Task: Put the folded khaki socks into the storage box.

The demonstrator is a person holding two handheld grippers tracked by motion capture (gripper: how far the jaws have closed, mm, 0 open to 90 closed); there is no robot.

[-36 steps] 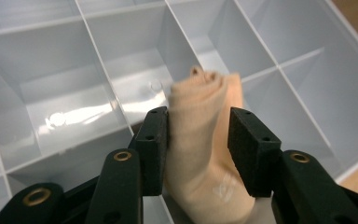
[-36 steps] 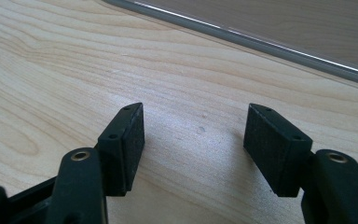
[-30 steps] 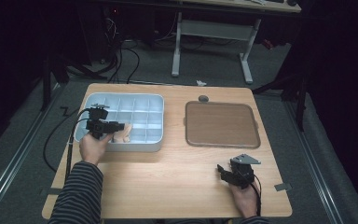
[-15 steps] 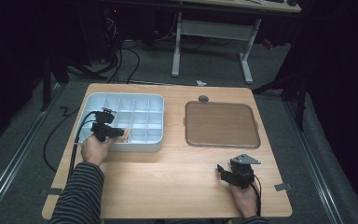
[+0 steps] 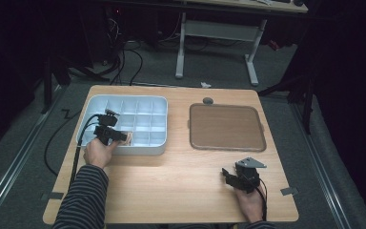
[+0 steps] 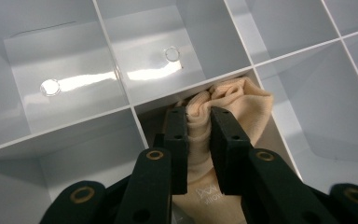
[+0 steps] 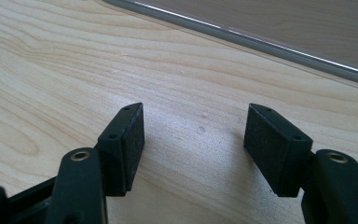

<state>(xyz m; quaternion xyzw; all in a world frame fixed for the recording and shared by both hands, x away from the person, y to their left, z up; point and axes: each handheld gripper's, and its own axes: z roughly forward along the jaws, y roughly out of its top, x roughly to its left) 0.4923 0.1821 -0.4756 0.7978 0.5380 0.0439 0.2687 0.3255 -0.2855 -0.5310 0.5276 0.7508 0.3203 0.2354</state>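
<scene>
Two pairs of tongs are working at the table [image 5: 181,191]. The left tongs [image 6: 198,122], whose jaws have just been easing apart slightly after closing, are pinching a beige sock [image 6: 233,107] that is sitting in a front compartment of the white divided tray [image 5: 124,102]. The right tongs [image 7: 193,133] are resting with jaws spread wide and nothing between them, low over the bare wood near the brown mat [image 5: 226,126]. To do this step well, the person is probably wanting a firm bite on the bunched fabric, lifting straight up so the sock is clearing the dividers without dragging the tray.
</scene>
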